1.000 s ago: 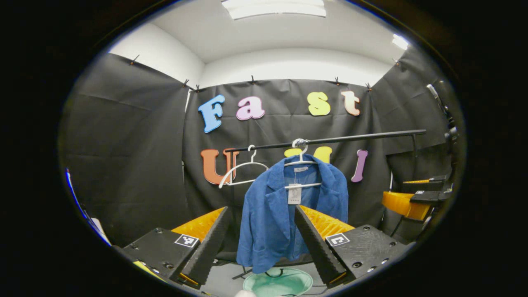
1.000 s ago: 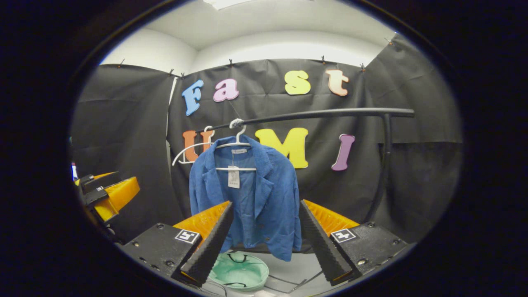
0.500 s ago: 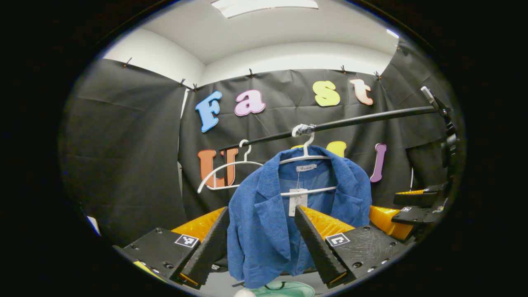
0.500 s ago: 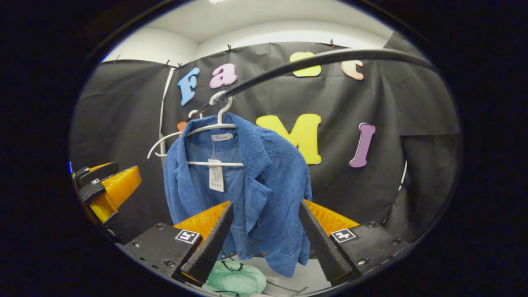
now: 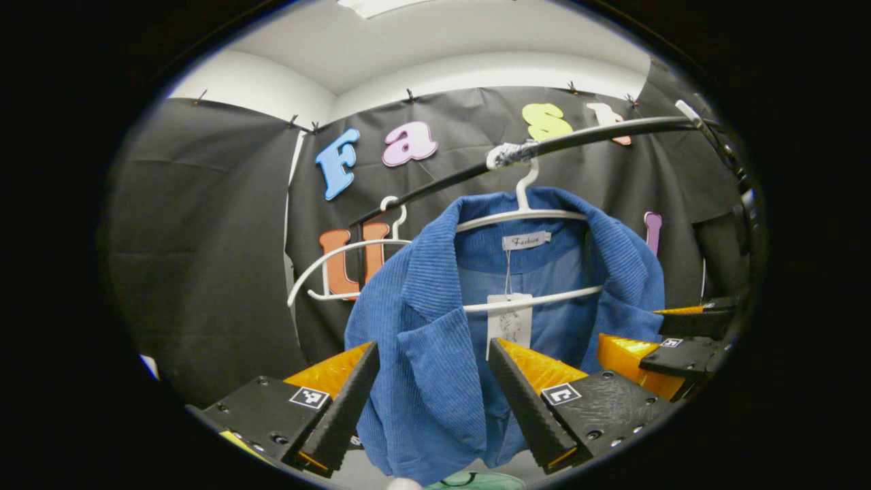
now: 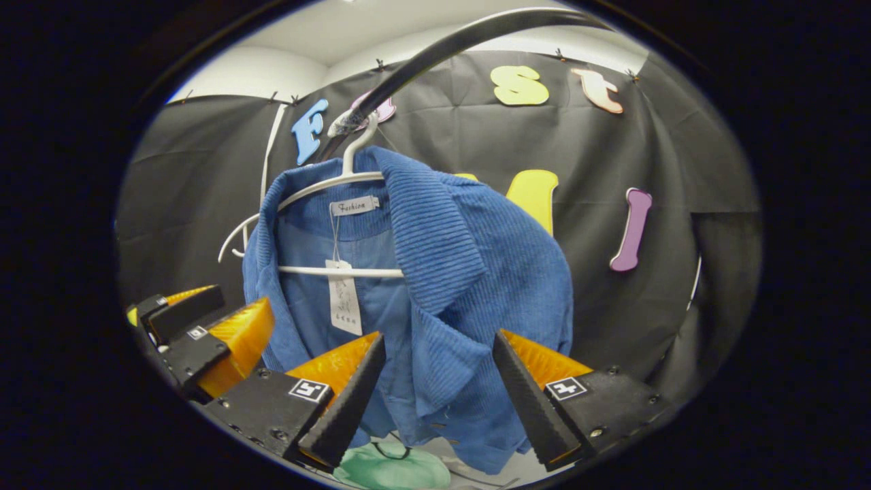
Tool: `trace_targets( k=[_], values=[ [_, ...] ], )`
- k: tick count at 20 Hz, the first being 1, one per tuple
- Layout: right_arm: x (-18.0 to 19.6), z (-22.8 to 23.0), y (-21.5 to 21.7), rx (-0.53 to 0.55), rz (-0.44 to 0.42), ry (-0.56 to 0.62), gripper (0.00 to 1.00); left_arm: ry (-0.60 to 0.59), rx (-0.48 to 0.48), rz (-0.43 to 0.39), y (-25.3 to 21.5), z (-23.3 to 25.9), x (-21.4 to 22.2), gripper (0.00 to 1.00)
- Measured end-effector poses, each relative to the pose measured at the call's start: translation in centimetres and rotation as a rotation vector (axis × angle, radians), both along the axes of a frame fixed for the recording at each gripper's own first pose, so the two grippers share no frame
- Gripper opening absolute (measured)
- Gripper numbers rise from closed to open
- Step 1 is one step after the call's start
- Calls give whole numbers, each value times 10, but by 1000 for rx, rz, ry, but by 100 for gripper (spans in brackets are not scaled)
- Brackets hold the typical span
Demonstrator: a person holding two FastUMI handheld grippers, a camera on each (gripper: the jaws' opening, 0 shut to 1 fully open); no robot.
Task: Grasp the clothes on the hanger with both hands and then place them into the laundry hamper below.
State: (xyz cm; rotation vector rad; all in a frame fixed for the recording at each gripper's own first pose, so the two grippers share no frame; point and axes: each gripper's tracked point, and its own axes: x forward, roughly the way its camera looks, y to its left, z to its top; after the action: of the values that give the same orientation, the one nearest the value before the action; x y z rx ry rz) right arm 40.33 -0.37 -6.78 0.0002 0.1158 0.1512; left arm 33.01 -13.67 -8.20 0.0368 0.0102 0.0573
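Reaching step: the blue jacket (image 5: 435, 381) hangs on a white hanger (image 5: 520, 216) from the black rail (image 5: 612, 133), above the green hamper (image 6: 391, 469), with left tool (image 5: 430, 401) and right tool (image 6: 439, 395) spread wide, gripping nothing; next, each should clamp a lapel.

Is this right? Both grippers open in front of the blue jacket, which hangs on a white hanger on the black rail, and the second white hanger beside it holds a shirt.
Not quite. The second white hanger is empty, as the left gripper view shows. The rest stands: left gripper and right gripper are open before the blue jacket, which hangs on its white hanger on the black rail.
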Motion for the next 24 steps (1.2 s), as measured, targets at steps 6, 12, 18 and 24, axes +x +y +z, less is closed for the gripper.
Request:
trace_targets(
  k=[6,12,18,24],
  values=[
    [24,-6,0,51,2,7,83,6,-13,15,2,-7,22,67],
    [34,-6,-3,109,22,-4,29,59,-23,-15,-1,-19,35,34],
    [37,-9,8,132,127,3,11,106,-95,9,5,-29,44,4],
    [32,-2,17,223,303,19,7,99,-112,-5,12,-24,45,0]
  ],
)
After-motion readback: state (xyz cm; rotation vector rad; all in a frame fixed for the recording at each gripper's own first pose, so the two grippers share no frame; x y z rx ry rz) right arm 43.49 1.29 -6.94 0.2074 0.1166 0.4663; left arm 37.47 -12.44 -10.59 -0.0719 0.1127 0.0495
